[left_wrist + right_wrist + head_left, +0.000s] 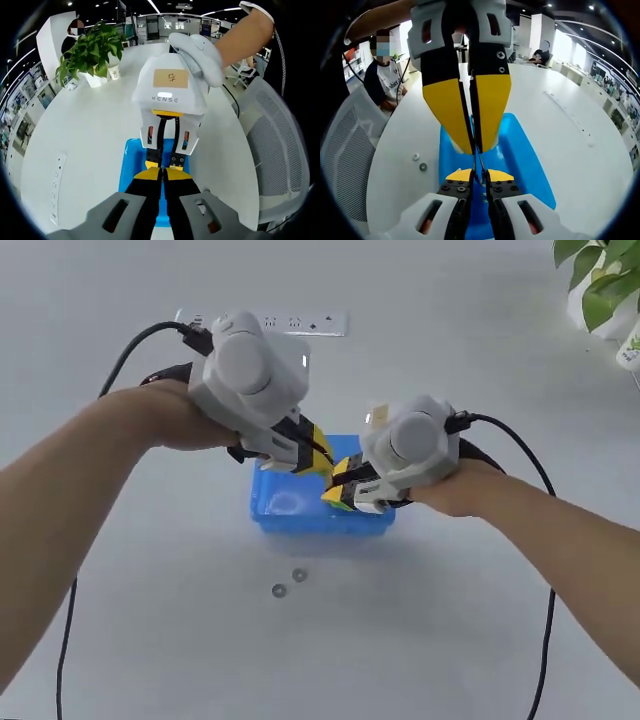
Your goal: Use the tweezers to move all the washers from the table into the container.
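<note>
Tweezers [478, 162], a thin sliver, seemed pinched between the nearly closed jaws of the right gripper [479, 176] and left gripper [475, 148], over the blue container [520, 165]. Two washers [423, 166] lay on the desk [395, 145] just beside its long wall, toward the desk's chair-side edge. Judged step: readying the tweezers. The next move called for lowering their tips onto one washer.

Your right gripper [480, 175] sits over the blue container [520, 155], its jaws pinched on the tip of the tweezers [478, 162]. The left gripper [476, 149] reaches in from the top, its yellow jaws clamped on the same tweezers. A washer [415, 157] and a second washer [423, 166] lie close together on the white table [560, 150], just beside the container.
</note>
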A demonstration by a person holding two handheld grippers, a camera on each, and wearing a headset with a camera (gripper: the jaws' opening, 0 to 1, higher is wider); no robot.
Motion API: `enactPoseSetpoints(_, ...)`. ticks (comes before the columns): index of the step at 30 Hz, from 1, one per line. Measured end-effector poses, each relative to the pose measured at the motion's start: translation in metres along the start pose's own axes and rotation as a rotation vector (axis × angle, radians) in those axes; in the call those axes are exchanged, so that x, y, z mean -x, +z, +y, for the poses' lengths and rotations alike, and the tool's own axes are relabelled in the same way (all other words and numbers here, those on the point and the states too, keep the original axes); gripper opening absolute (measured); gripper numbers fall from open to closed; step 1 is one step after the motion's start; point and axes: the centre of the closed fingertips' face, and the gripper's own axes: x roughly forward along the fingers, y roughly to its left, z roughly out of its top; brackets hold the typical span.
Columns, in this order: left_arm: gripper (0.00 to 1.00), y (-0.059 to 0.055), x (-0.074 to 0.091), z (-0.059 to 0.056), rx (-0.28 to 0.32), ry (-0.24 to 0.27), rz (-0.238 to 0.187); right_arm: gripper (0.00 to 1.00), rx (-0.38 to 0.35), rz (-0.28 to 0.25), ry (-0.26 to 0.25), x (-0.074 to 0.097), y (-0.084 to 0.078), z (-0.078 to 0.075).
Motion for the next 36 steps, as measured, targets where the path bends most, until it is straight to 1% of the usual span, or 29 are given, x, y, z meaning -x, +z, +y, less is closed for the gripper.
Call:
enactPoseSetpoints(1, 0.05, 0.000, -0.001, 0.000, 0.001, 0.000, 0.000, 0.11, -0.001, 0.002, 0.000, 0.000, -0.001, 0.000)
enactPoseSetpoints(2, 0.05, 0.001, -0.001, 0.001, 0.009, 0.002, -0.010, 0.11, -0.005, -0.002, 0.002, 0.000, -0.001, -0.001)
enactPoseSetpoints(8, 0.05, 0.001, 0.000, 0.004, 0.014, 0.004, -0.011, 0.12, -0.019, -0.007, 0.009, 0.000, 0.000, -0.002)
enactPoseSetpoints(14, 0.05, 0.001, 0.000, 0.002, 0.018, -0.002, -0.011, 0.12, -0.015, -0.004, 0.012, 0.000, 0.000, -0.001)
enactPoseSetpoints(23, 0.05, 0.002, 0.001, 0.000, 0.010, -0.003, -0.003, 0.12, -0.004, -0.002, 0.007, 0.002, 0.001, 0.000)
enactPoseSetpoints(29, 0.05, 0.006, 0.005, 0.000, -0.001, 0.004, -0.004, 0.12, 0.001, -0.008, 0.001, 0.005, 0.004, -0.001)
enactPoseSetpoints(36, 0.05, 0.015, 0.015, -0.001, -0.012, 0.018, -0.009, 0.12, 0.013, -0.029, -0.020, 0.015, 0.015, -0.001)
